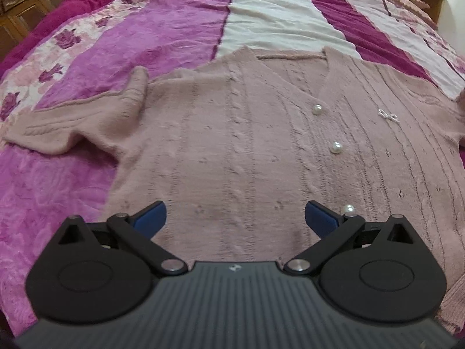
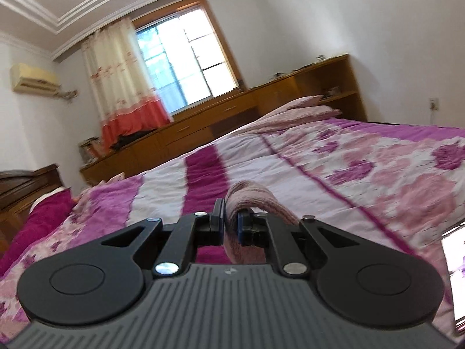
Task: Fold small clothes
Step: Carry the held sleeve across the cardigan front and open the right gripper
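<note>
A dusty pink knit cardigan [image 1: 232, 133] with pearl buttons [image 1: 336, 147] lies flat, front up, on the bed. Its short left sleeve [image 1: 72, 122] sticks out to the left. My left gripper [image 1: 235, 215] is open and empty, hovering over the cardigan's lower part, blue pads wide apart. In the right wrist view my right gripper [image 2: 231, 224] is shut on a fold of the same pink knit fabric [image 2: 250, 195], lifted above the bedspread. Which part of the cardigan it holds is hidden.
The bed is covered by a pink, magenta and white floral striped bedspread [image 1: 174, 29]. Wooden cabinets [image 2: 226, 119] and a window run along the far side. Pillows [image 2: 305, 107] lie at the head. A lit phone screen [image 2: 456, 276] sits at the right edge.
</note>
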`<state>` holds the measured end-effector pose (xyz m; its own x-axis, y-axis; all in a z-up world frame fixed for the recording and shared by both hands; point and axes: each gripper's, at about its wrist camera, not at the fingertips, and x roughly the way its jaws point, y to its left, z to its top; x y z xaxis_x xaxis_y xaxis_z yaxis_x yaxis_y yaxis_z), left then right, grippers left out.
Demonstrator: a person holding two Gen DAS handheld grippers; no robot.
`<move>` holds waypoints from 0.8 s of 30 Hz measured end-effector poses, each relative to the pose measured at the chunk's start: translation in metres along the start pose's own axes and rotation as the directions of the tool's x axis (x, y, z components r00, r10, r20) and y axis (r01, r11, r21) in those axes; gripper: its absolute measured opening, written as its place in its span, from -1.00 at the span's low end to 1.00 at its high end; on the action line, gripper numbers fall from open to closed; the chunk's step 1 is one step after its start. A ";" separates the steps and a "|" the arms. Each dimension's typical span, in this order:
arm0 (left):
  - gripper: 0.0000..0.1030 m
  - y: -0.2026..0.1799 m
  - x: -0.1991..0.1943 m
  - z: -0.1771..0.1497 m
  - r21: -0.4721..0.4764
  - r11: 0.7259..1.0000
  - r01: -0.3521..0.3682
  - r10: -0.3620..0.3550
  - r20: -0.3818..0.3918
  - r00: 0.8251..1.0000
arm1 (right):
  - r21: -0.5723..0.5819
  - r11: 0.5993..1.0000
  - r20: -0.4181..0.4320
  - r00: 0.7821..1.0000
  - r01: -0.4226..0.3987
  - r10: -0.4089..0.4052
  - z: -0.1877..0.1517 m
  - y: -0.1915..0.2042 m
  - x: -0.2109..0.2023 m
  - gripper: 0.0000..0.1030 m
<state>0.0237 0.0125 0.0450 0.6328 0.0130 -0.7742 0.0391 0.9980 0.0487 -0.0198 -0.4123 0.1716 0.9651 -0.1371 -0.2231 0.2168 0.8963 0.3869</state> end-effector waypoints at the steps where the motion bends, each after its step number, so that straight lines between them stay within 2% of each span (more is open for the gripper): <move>1: 1.00 0.004 -0.001 0.000 -0.010 1.000 0.002 -0.002 0.002 1.000 | -0.004 1.000 -0.006 1.000 -0.012 0.012 -0.003 0.011 0.000 -0.83; 5: 1.00 0.018 -0.007 -0.001 -0.024 1.000 -0.007 0.008 0.011 1.000 | 0.012 0.999 -0.048 0.998 -0.045 0.046 -0.020 0.055 0.000 -0.83; 13: 1.00 0.044 -0.021 0.000 -0.050 0.998 -0.033 0.036 0.053 0.998 | 0.008 0.999 -0.085 0.995 -0.049 0.050 -0.048 0.131 0.007 -0.83; 24: 1.00 0.088 -0.029 -0.001 -0.131 0.988 -0.076 0.086 0.074 0.994 | -0.042 0.987 -0.131 0.980 -0.155 0.148 -0.080 0.231 0.024 -0.84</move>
<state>0.0081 0.1001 0.0716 0.6895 0.0941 -0.7181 -0.1109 0.9935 0.0238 0.0420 -0.1751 0.1842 0.9590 0.0533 -0.2785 0.0587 0.9236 0.3788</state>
